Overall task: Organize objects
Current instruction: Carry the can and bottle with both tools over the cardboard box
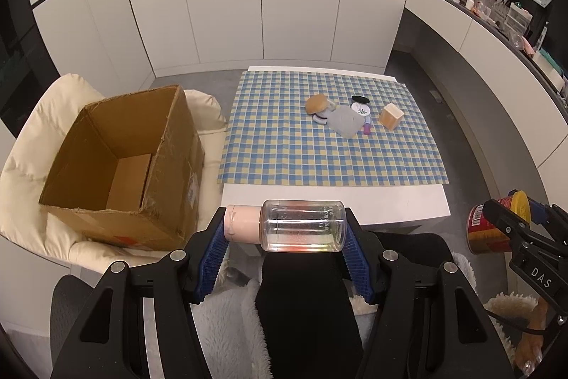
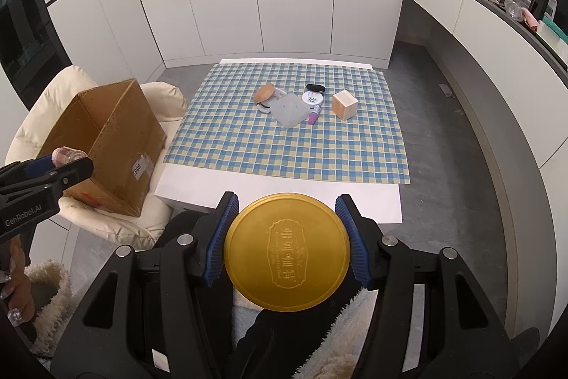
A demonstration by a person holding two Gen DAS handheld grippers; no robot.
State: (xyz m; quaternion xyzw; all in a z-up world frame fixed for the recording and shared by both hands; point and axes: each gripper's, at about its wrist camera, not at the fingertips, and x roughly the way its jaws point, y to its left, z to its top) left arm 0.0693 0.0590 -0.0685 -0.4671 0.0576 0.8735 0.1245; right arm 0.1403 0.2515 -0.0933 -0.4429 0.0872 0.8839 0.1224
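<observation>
- tongs on the left (image 1: 285, 226) grip a clear bottle (image 1: 301, 225) with a pink cap, held sideways between the blue pads, near the front edge of the surface (image 1: 390, 201).
- right tongs (image 2: 287, 233) are clamped on a red can (image 1: 486, 229) with a yellow lid (image 2: 288, 253) facing the camera.
- open cardboard box (image 1: 120, 162) sits on a cream cushion (image 1: 32, 148), just left of the surface.
- on the checked cloth (image 2: 284, 151), well apart from both tongs: a bun-shaped item (image 2: 265, 92), a grey flat case (image 2: 289, 111), a round white compact (image 2: 312, 99), a small purple tube (image 2: 313, 114) and a tan cube box (image 2: 344, 104).
</observation>
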